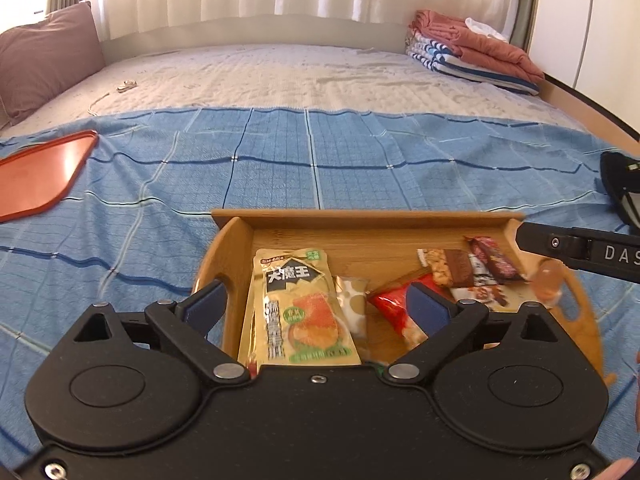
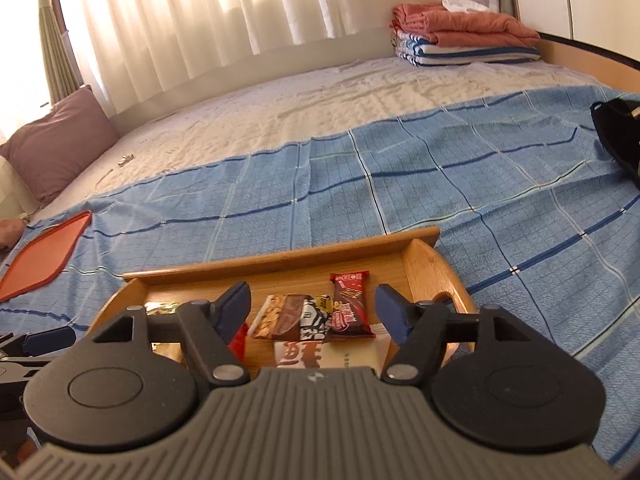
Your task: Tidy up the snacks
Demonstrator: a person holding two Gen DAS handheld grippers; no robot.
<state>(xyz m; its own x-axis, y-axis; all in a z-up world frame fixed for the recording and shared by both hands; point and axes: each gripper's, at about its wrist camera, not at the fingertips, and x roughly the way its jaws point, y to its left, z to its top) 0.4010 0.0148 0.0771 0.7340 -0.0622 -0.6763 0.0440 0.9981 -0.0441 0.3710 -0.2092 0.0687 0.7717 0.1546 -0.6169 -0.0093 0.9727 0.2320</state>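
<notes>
A wide bed (image 1: 304, 76) fills both views, its far half bare quilted mattress, its near half under a blue checked blanket (image 1: 360, 164). At the far right corner of the bed lies a stack of folded bedding (image 2: 464, 36), salmon on top and blue-striped below, and a mauve pillow (image 1: 44, 56) leans at the far left. An orange tray lid (image 1: 40, 176) lies flat on the blanket to the left, well apart from the snacks. Near the front edge stands a bamboo tray (image 1: 360, 222) with raised sides and cut-out handles, and all the snacks lie inside it. The largest is a yellow pouch (image 1: 304, 308) with black Chinese lettering, at the tray's left end, just beside a small white-and-gold wrapped sweet (image 1: 352, 300) and a red packet (image 1: 396, 304). Toward the right end lie a peanut-chocolate bar (image 2: 284, 316), a dark red wafer bar (image 2: 350, 304) and a white packet with red characters (image 2: 320, 354), close together and partly overlapping. The left tongs (image 1: 316, 304) hover over the yellow pouch with jaws spread wide, touching nothing. The right tongs (image 2: 312, 312) hang above the bars at the right end, jaws likewise apart and empty. A black object (image 2: 616, 132) sits at the blanket's right edge.
</notes>
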